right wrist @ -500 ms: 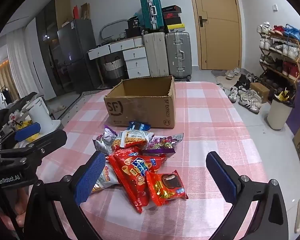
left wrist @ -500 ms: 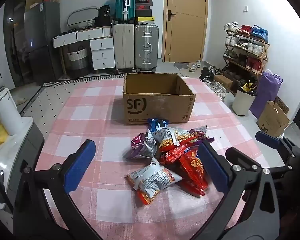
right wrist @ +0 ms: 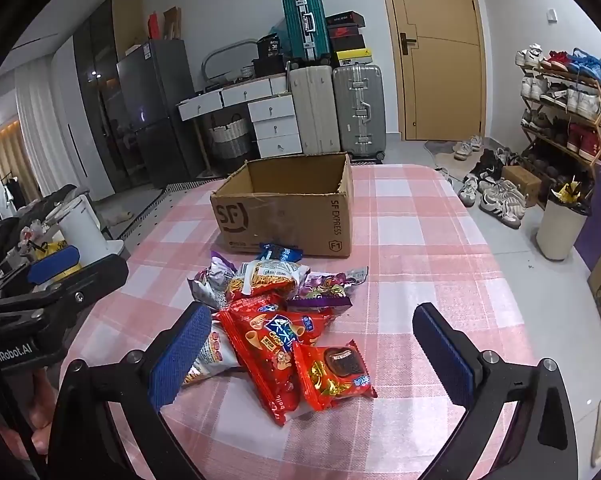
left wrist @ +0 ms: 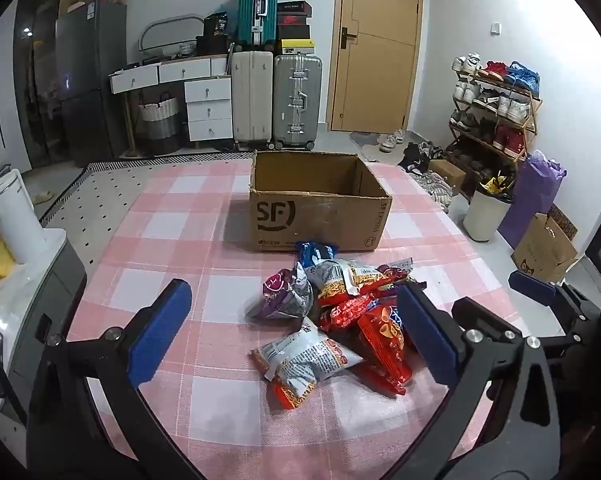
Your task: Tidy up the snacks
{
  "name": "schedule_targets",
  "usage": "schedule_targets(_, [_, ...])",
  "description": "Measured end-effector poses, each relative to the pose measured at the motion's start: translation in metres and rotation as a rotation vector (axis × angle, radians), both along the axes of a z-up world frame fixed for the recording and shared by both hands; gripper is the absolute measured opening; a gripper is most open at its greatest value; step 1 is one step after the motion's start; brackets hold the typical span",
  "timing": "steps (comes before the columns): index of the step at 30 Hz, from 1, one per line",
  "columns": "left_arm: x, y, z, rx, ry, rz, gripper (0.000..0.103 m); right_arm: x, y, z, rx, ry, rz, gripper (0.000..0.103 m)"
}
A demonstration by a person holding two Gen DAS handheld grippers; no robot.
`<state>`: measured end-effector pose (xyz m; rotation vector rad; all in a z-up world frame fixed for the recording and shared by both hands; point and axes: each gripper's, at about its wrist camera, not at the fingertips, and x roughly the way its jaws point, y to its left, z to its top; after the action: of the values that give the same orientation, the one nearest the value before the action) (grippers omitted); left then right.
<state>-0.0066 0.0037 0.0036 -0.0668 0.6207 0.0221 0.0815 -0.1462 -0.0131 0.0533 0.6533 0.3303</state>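
A heap of snack packets (left wrist: 332, 312) (right wrist: 280, 320) lies on the pink checked tablecloth (left wrist: 180, 240), in front of an open brown cardboard box (left wrist: 318, 204) (right wrist: 288, 204) that looks empty. The heap holds red, silver and purple bags, with a blue one nearest the box. My left gripper (left wrist: 296, 328) hovers open above the near side of the heap, nothing between its blue pads. My right gripper (right wrist: 312, 352) is open too, over a red crisp bag (right wrist: 268, 344) and a small red cake packet (right wrist: 336, 372). Each gripper shows at the edge of the other's view.
The table's right edge drops to the floor, where a white bin (left wrist: 486, 212), a purple bag and a shoe rack (left wrist: 496, 112) stand. A white appliance with a white jug (left wrist: 14, 216) sits left of the table. Suitcases and drawers line the far wall.
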Motion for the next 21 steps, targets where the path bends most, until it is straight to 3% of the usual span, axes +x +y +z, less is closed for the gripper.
schedule_targets(21, [0.0015,-0.0005,-0.0013,0.002,0.014,0.006,0.102,-0.0013,-0.0069,0.0017,-0.002,0.002,-0.001,0.103])
